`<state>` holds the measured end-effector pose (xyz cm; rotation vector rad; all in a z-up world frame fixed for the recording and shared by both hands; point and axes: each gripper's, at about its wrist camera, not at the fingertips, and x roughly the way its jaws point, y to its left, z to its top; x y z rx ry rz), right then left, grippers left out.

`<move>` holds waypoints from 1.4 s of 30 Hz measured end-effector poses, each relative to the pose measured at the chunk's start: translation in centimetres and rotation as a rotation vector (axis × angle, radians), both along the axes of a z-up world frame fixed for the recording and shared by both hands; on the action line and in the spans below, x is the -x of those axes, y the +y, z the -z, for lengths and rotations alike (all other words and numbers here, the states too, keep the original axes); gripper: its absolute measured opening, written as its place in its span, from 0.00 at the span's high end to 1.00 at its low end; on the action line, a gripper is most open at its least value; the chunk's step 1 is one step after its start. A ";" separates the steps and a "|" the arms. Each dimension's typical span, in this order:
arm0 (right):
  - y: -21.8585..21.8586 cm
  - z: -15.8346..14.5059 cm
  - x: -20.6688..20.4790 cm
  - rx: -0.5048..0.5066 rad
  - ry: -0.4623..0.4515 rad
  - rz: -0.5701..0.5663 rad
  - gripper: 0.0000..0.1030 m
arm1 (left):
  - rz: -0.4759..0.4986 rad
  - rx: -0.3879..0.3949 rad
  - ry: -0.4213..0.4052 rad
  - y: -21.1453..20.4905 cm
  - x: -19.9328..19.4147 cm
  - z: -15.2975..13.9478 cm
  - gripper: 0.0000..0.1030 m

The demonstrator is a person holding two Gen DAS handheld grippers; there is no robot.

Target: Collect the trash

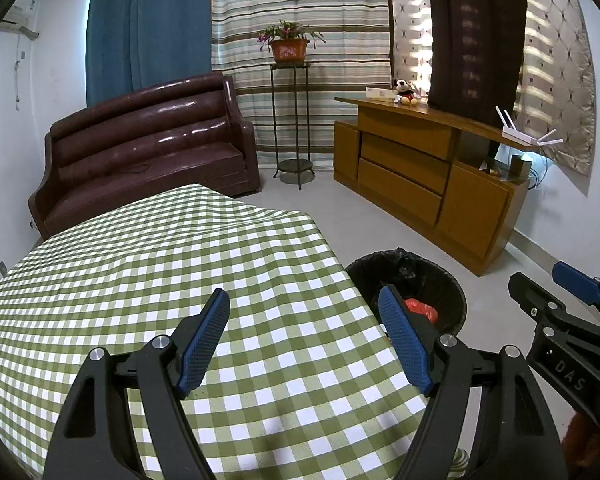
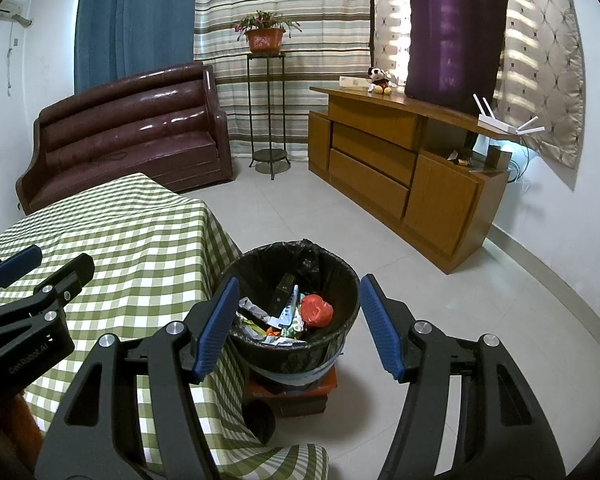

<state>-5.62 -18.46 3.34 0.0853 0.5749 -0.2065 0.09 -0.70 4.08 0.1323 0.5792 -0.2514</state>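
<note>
The trash bin (image 2: 292, 312) serves as the landmark: a round bin lined with a black bag, standing on the tiled floor on top of a low red-brown box (image 2: 296, 394). To the left of the bin is the table (image 1: 140, 280), covered in a green-and-white checked cloth whose edge hangs just beside the bin's rim. Beyond the table, well to the left of the bin, a dark brown leather sofa (image 2: 128, 128) stands against the wall.

The left gripper (image 1: 304, 340) hovers over the cloth near the table corner, left of the bin; its blue pads stand wide apart with nothing between them. Inside the bin lies the trash (image 2: 288, 316): a crumpled red wrapper, pale printed packets and a dark flat box. The right gripper (image 2: 298, 326) hangs directly above the bin, jaws apart and empty, the bin's contents showing between its fingers. Far behind the bin, to the right, stands a wooden cabinet (image 2: 400, 168).
</note>
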 end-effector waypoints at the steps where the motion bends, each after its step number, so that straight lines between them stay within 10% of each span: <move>1: 0.0 0.0 0.0 0.000 0.000 0.000 0.41 | 0.001 0.000 0.001 0.0 0.0 0.0 0.27; 42: 0.1 0.0 0.0 0.000 0.005 -0.001 0.41 | 0.022 0.010 -0.027 -0.7 0.1 -0.1 0.23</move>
